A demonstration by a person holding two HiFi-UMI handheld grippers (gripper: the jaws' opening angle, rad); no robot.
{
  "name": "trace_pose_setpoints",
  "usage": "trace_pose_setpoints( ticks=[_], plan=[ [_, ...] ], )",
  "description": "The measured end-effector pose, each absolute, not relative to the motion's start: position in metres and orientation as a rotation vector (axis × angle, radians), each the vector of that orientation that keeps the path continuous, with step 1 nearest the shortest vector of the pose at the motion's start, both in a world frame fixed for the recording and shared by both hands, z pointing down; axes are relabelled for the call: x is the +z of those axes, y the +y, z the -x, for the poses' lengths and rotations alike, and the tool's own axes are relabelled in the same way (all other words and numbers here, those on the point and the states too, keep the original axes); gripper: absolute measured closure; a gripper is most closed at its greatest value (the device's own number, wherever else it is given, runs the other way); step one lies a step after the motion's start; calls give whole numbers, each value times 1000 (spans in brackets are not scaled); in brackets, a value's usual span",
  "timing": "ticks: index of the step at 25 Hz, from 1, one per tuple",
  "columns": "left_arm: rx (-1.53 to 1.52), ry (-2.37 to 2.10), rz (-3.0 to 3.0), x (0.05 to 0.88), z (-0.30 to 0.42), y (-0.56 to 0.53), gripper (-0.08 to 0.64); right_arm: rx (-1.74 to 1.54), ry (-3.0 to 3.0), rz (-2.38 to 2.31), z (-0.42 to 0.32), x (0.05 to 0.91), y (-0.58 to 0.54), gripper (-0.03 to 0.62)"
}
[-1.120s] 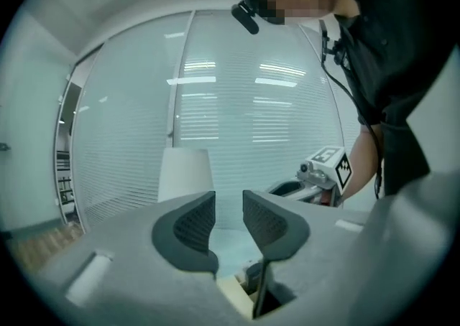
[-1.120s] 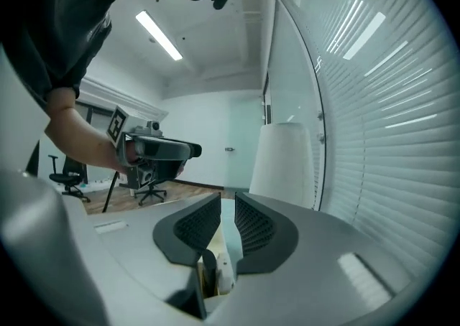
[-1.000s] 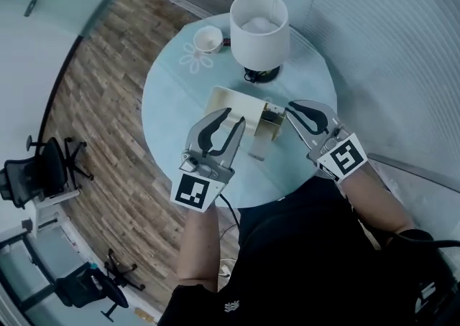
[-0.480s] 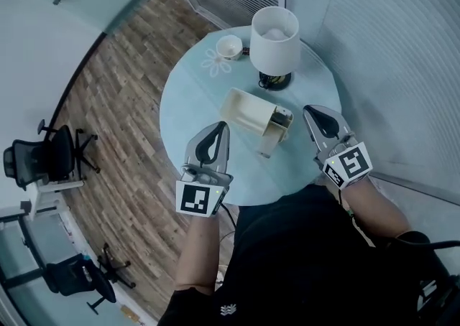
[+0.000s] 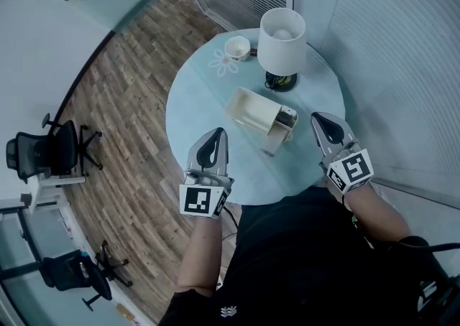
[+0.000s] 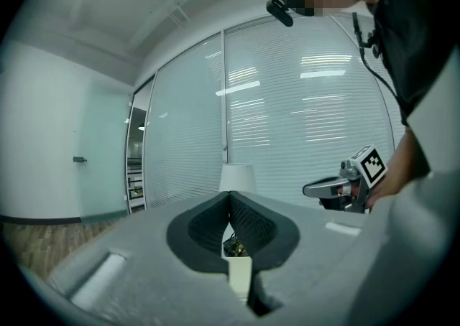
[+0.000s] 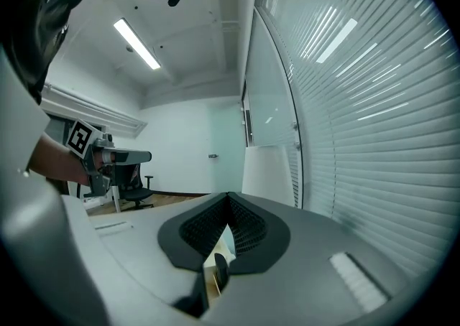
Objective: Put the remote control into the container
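1. Hovering over the round table's point(image 5: 188, 113) near-left rim: left gripper point(image 5: 218, 133), jaws pressed together, empty.
2. Lying mid-table: cream container point(image 5: 251, 108), with a dark item, apparently the remote control point(image 5: 287, 115), at its right end.
3. Standing behind: cup point(image 5: 237, 47) and lamp point(image 5: 282, 32).
4. Hovering at the right rim: right gripper point(image 5: 319, 117), jaws together, empty.

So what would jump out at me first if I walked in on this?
Probably the two grey tools with black-and-white marker cubes, the left tool and right tool, both shut and empty, held at the near side of a round table. Between them lies a cream container, and behind it stands a lamp with a white shade, a white cup to its left.
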State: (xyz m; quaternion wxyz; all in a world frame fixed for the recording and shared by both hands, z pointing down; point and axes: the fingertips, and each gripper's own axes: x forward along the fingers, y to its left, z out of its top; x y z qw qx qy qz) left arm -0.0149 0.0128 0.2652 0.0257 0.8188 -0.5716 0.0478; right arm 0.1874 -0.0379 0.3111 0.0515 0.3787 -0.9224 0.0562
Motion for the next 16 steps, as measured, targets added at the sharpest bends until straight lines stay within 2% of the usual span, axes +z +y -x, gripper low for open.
trace_pose_setpoints(
  ticks=[16],
  plan=[
    [115, -1711, -2595, 239, 15, 20, 560, 162, -2818, -1215, -191, 295, -33, 592]
  ],
)
